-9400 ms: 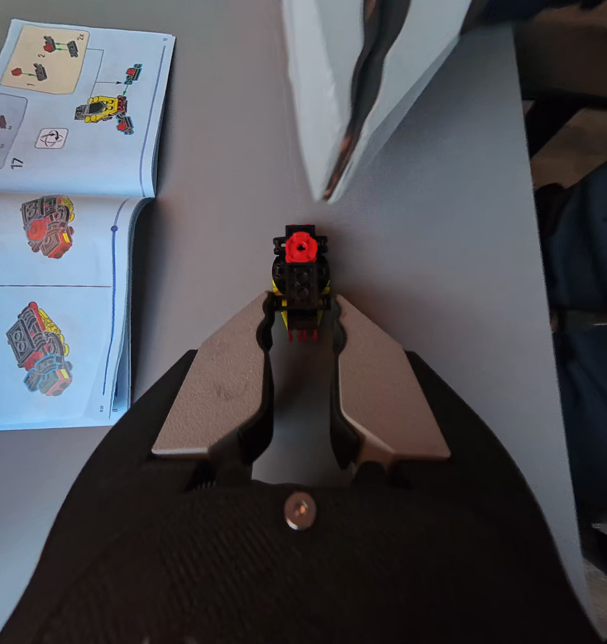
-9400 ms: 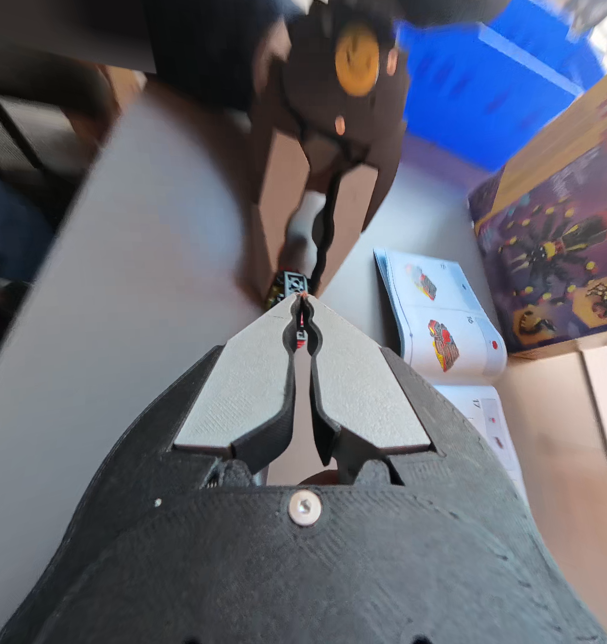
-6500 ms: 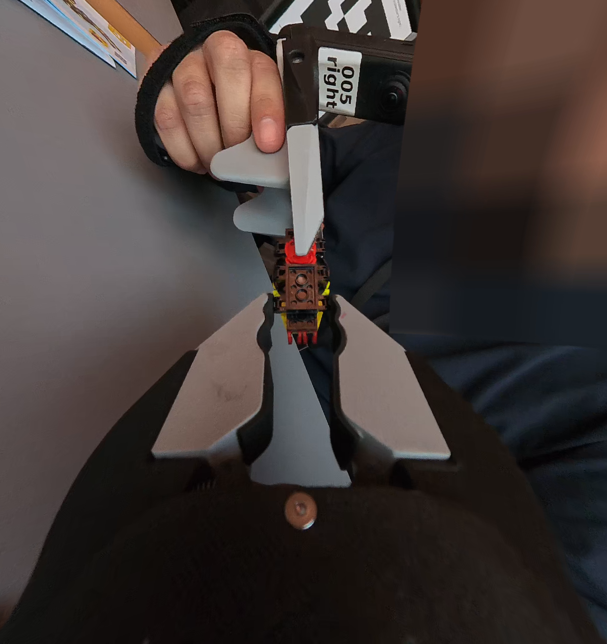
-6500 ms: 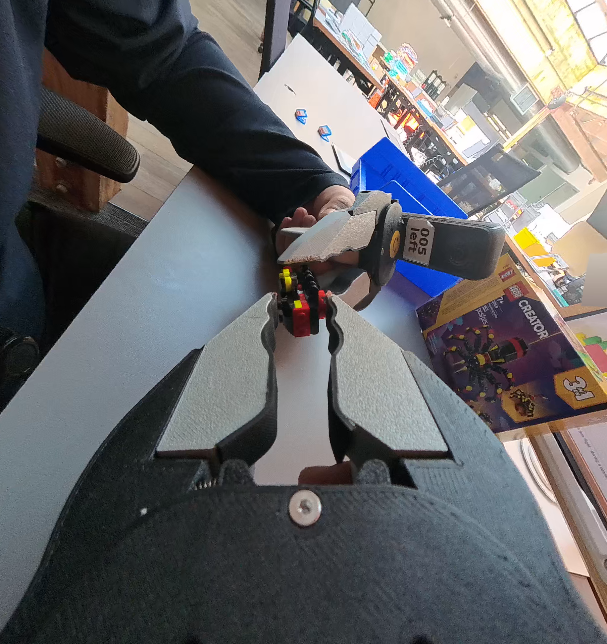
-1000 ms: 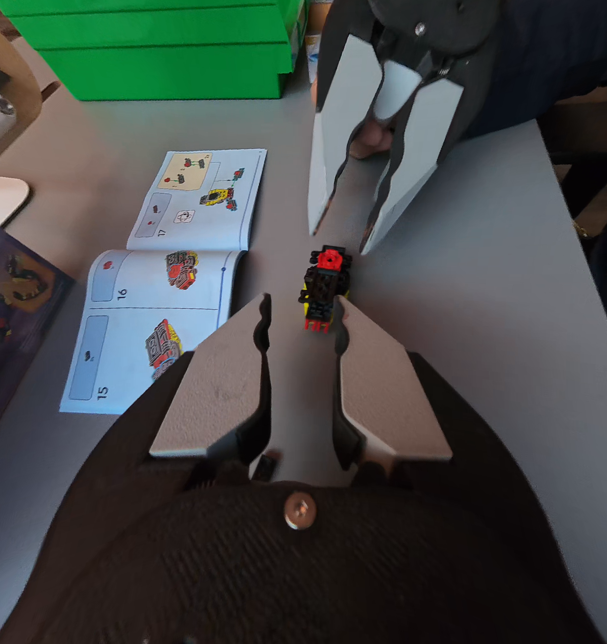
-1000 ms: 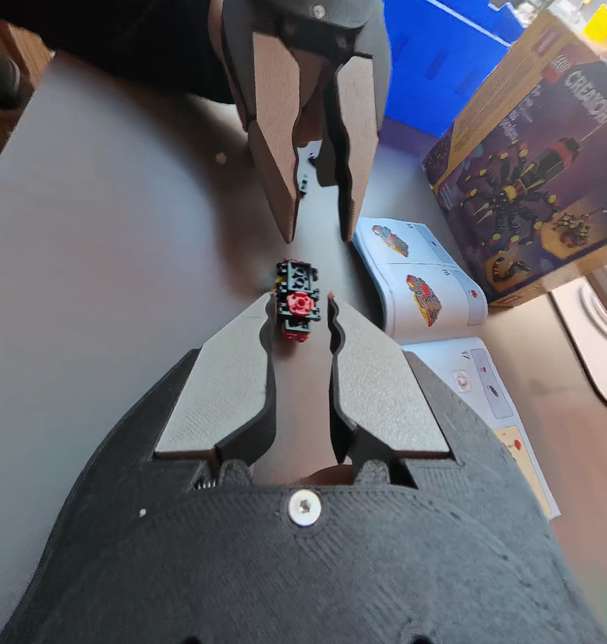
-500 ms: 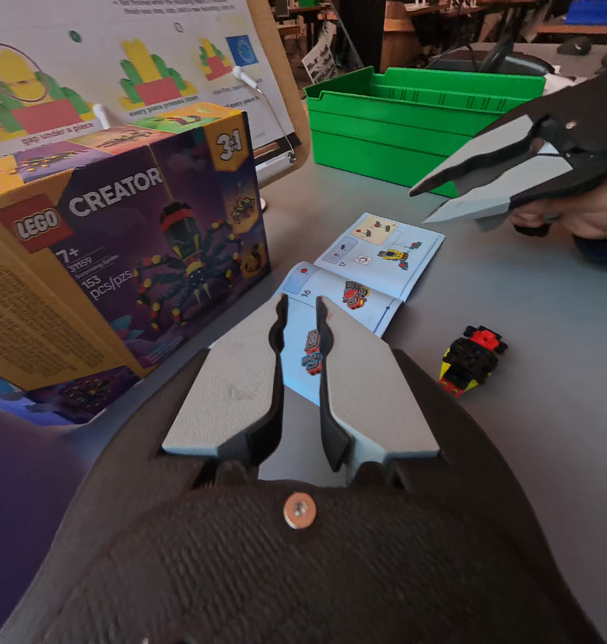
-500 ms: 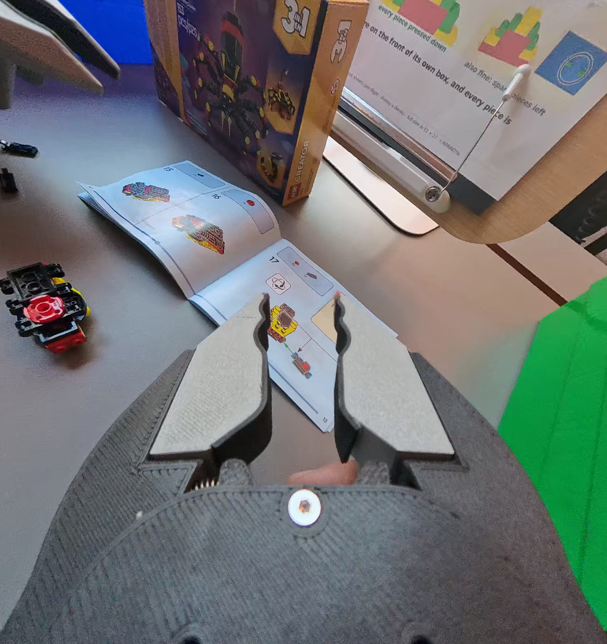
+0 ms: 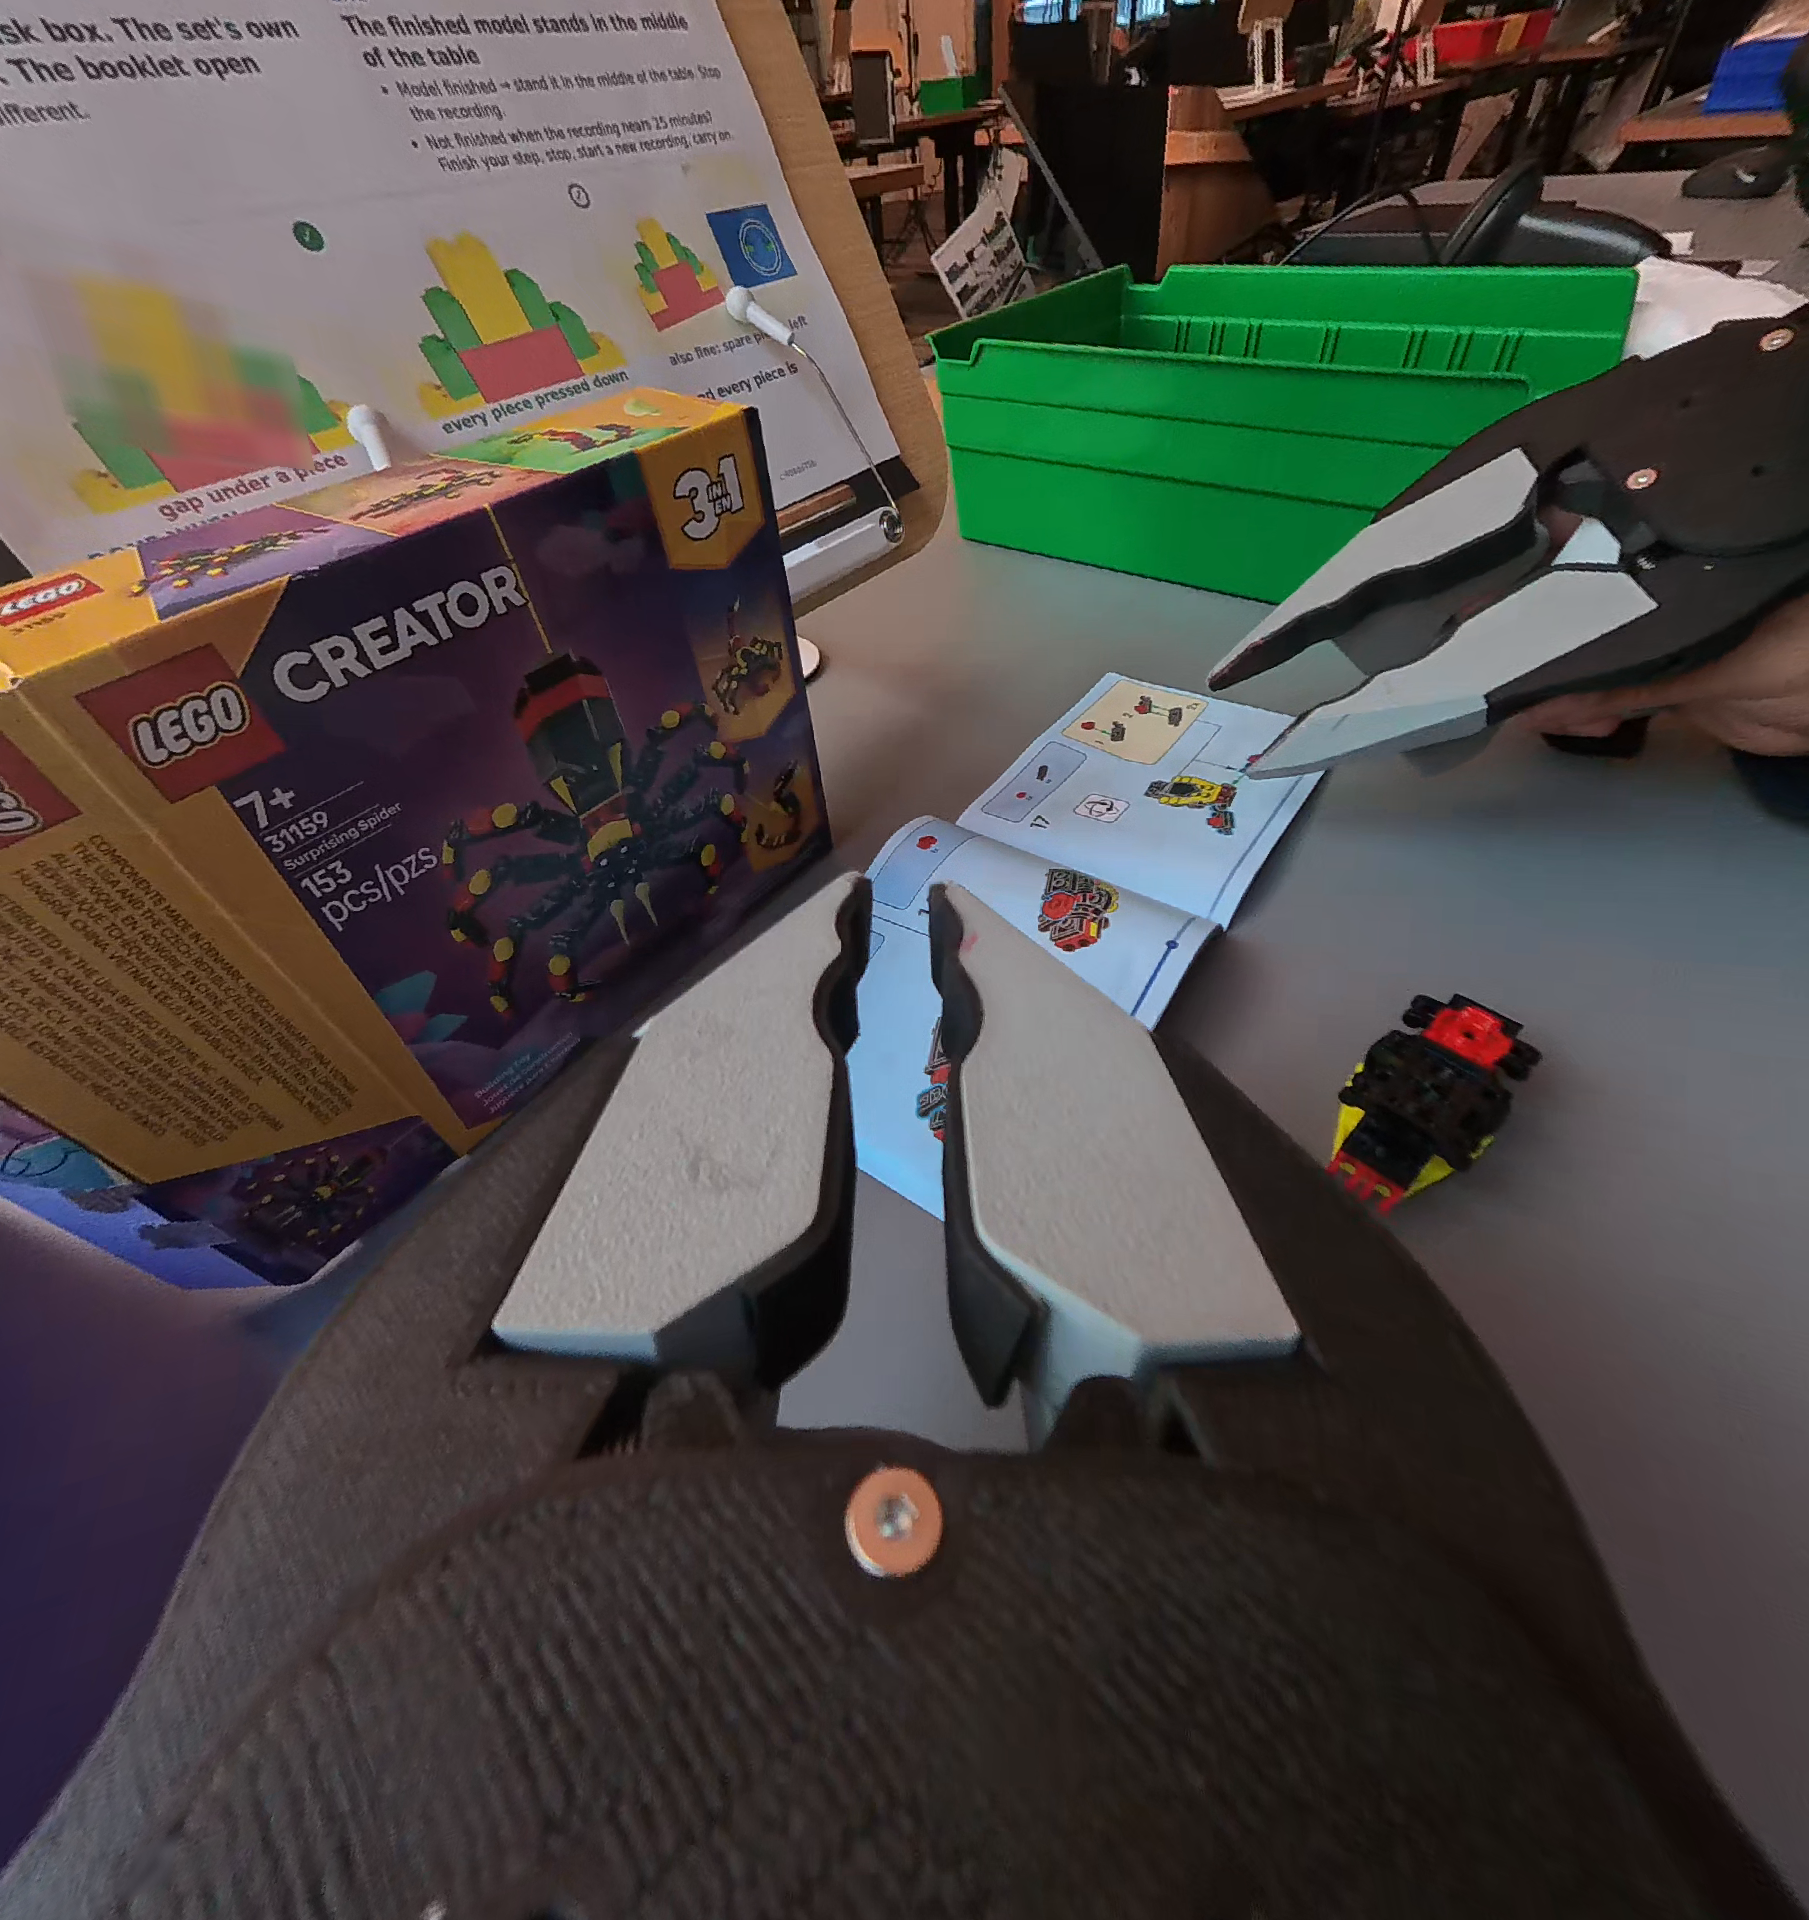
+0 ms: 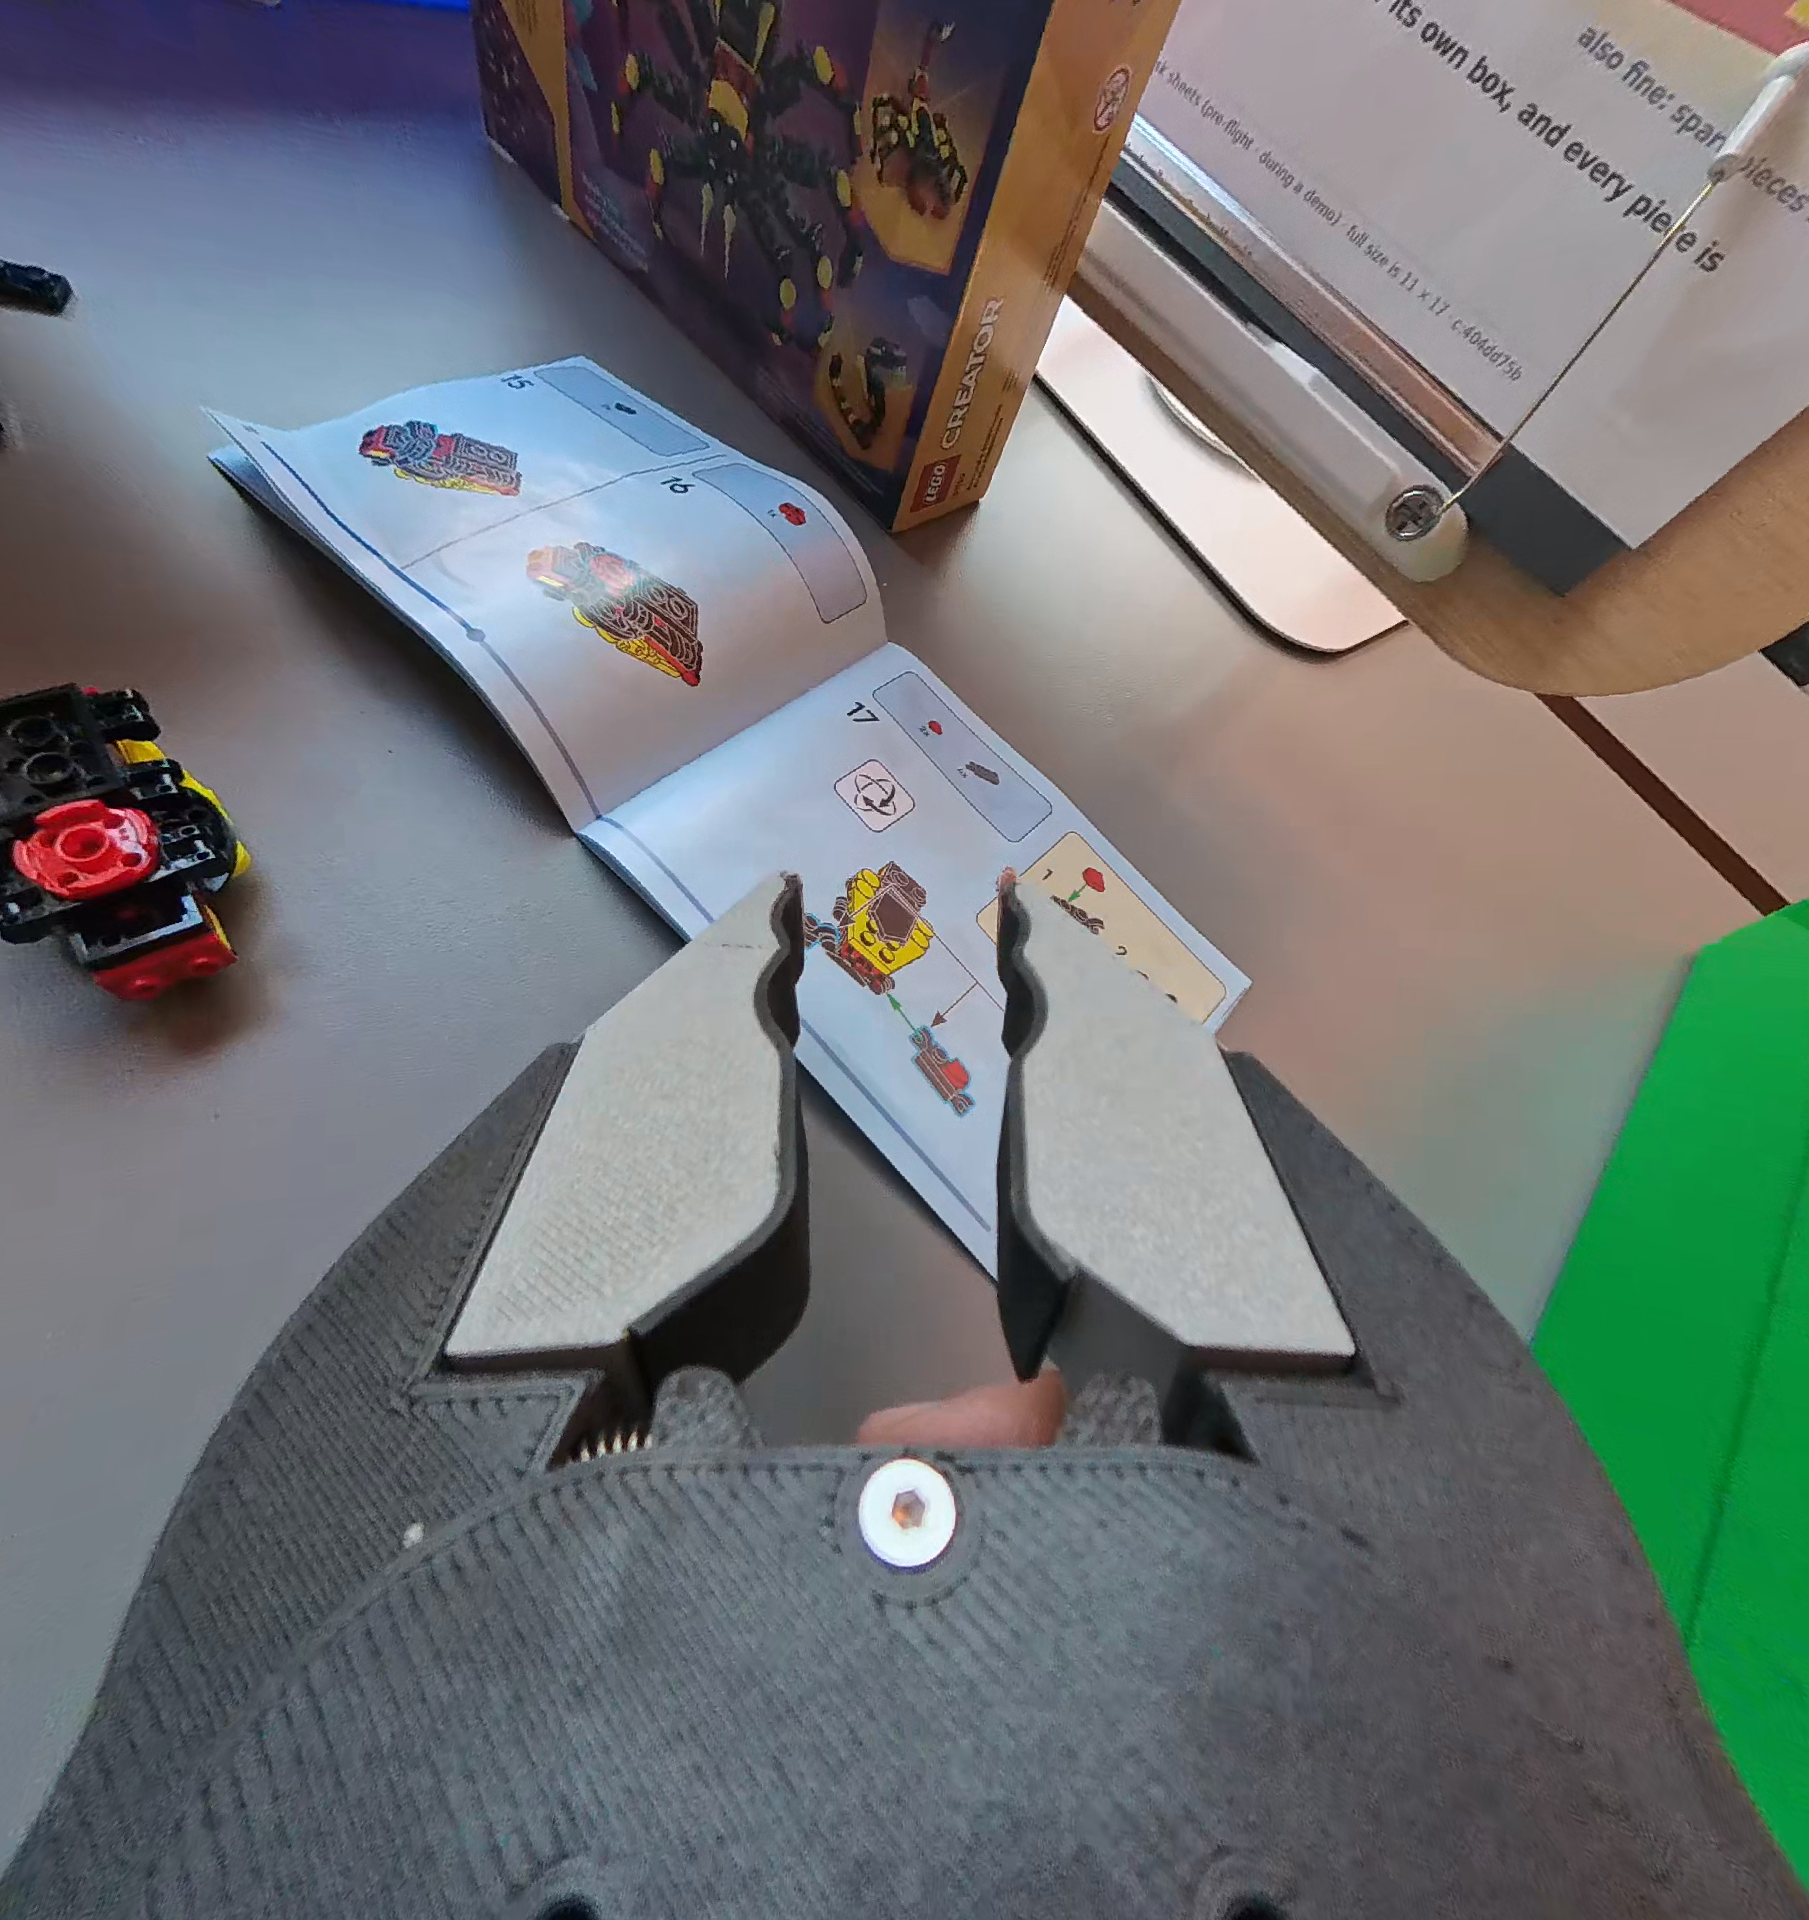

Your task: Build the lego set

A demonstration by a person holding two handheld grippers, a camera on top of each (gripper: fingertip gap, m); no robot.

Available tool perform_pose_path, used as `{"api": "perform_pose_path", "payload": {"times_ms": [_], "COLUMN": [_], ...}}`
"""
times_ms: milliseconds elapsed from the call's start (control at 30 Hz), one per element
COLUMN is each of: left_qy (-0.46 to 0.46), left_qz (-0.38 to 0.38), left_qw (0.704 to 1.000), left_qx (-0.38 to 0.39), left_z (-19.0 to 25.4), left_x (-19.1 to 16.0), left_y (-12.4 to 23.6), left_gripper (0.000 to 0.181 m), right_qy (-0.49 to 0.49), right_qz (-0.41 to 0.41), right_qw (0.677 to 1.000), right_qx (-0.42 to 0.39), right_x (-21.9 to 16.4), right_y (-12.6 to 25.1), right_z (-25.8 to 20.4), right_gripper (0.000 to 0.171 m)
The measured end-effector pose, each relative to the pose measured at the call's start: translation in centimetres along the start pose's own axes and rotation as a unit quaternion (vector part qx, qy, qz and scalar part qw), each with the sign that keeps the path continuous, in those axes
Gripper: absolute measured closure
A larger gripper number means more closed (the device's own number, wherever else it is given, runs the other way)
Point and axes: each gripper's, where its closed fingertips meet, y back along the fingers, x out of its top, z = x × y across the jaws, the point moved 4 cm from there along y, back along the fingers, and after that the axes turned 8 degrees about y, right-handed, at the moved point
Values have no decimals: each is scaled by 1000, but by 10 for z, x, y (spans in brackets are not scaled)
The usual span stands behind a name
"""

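The small black, red and yellow lego model [image 9: 1430, 1101] lies on the grey table to the right of my left gripper; in the right wrist view it [image 10: 89, 831] is at the far left. The open instruction booklet [image 9: 1118, 821] lies between the model and the set's box. My left gripper [image 9: 897, 902] is empty, jaws a narrow gap apart, above the booklet's near page. My right gripper [image 10: 898, 896] is open and empty, close above the booklet's [image 10: 671, 644] far page. It also shows in the left wrist view [image 9: 1243, 727], held by a hand.
The purple and yellow set box [image 9: 412, 810] stands left of the booklet. A board with a printed sheet [image 9: 360, 208] stands behind it. A green bin [image 9: 1274, 416] is at the back right. Two loose black pieces [image 10: 6, 281] lie beyond the model. My hands' fingertips stand some 20 cm from each other.
Both grippers have left the model and swung toward the booklet. My left jaws have narrowed. In the last half second my right gripper has come lower over the far page.
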Motion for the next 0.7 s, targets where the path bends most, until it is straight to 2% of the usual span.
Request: {"api": "perform_pose_path", "payload": {"times_ms": [700], "left_qy": [-20], "left_qz": [-14], "left_qw": [1000], "left_qx": [3], "left_z": [2], "left_x": [-7], "left_y": [-5], "left_gripper": [174], "right_qy": [2], "right_qz": [-23], "right_qw": [1000], "right_qx": [-6], "right_x": [-5], "right_y": [-3], "right_z": [1], "right_gripper": [139]}}
